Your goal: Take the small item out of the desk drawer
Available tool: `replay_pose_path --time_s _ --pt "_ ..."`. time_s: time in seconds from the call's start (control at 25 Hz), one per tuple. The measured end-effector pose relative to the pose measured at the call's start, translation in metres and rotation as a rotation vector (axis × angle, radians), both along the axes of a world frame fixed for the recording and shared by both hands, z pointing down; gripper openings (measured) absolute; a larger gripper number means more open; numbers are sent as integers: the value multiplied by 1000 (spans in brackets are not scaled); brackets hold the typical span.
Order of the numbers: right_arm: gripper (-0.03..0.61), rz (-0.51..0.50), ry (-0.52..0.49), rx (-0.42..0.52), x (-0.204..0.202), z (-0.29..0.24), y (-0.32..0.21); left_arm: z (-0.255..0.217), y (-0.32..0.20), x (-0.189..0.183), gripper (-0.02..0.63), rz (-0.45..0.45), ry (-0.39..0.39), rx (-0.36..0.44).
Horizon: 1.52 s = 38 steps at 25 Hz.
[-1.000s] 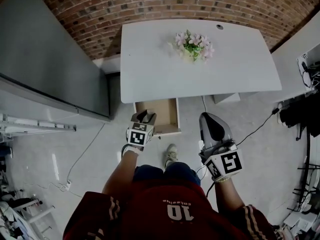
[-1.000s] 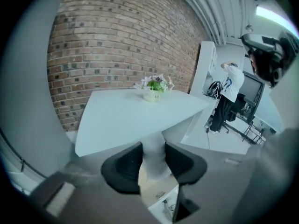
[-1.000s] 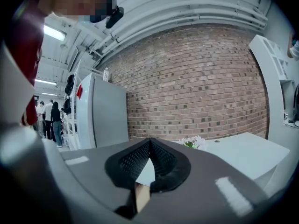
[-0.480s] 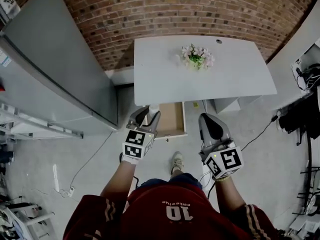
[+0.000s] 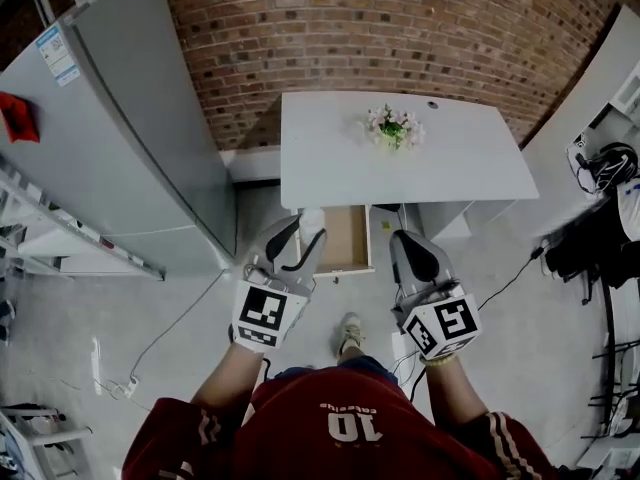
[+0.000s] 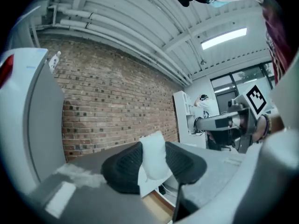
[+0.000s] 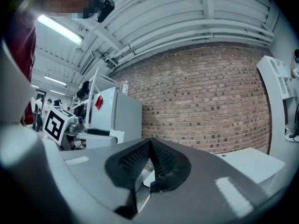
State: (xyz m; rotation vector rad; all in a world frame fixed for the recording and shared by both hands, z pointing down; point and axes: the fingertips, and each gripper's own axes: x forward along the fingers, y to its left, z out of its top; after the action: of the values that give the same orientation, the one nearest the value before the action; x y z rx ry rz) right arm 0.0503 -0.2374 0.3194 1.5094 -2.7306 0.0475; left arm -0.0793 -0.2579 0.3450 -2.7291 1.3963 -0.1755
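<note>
Left fingers [image 6: 122, 171] pinching white packet [image 6: 153, 158], drawer [image 5: 345, 240] open

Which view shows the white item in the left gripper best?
The left gripper view: the white item sits large between the fingers. The head view shows only a small patch at the left gripper; the right gripper view does not show it clearly.

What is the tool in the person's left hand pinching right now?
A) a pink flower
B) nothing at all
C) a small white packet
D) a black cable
C: in the left gripper view, the jaws of the left gripper press on a small white packet from both sides, and the drawer under the desk stands open.
</note>
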Motion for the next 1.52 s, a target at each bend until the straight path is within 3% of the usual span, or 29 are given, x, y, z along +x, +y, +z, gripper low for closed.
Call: replay_pose_path --time_s 0.28,0.6,0.92,1.12,1.52 --pt "3 -5 2 54 -21 -24 54 -49 69 -16 164 12 66 84" --pt "3 45 -22 65 -21 -33 94 -68 115 -44 166 -54 112 81" --pt "2 69 -26 55 -15 -29 106 -70 123 -68 166 -168 74 96" --pt "2 73 -17 37 -16 -20 112 -56 125 -70 166 -147 8 95" --pt "2 57 -19 29 -20 -18 126 -46 135 -70 167 -139 39 46"
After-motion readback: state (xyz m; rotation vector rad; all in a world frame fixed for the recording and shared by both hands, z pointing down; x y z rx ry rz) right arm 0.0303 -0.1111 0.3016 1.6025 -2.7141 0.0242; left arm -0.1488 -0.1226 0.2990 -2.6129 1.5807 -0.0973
